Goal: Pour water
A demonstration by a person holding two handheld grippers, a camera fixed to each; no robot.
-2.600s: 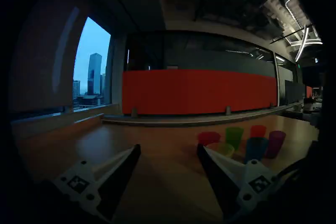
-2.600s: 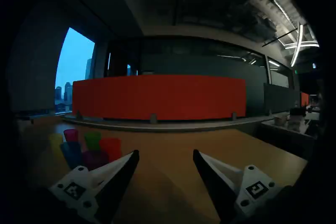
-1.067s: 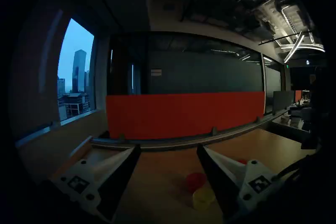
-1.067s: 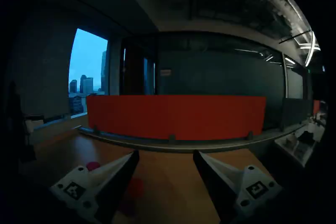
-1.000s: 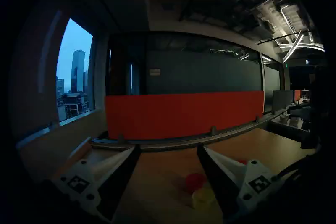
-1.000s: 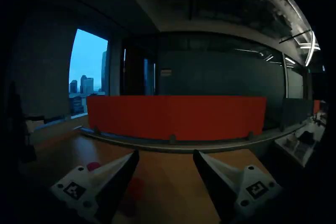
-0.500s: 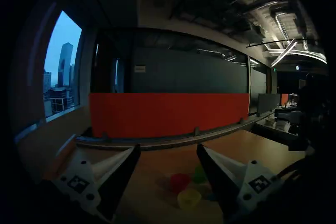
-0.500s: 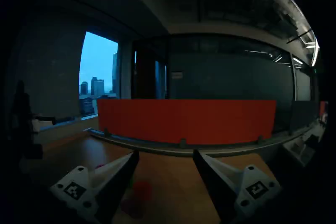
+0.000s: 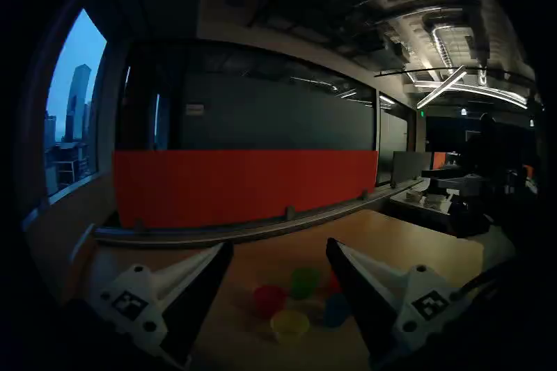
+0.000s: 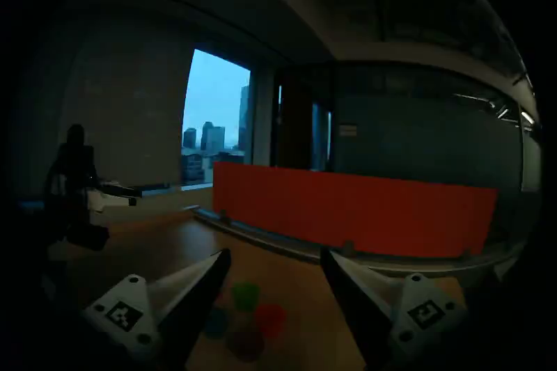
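Cups (image 9: 269,298) clustered on table (image 9: 418,232), well apart from its edges, left gripper (image 9: 278,244), right gripper (image 10: 273,253) both agape

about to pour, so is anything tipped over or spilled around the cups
Nothing stands out. The cups stand upright in a cluster on the table, with no puddle visible, though the dim light could hide a small one.

table (image 9: 418,232): wood, smooth, faint sheen
cups (image 9: 269,298): coloured plastic, smooth
fingers (image 9: 188,277): white plastic, matt
divider (image 9: 244,183): red, matt
ducts (image 9: 445,33): metal, dull
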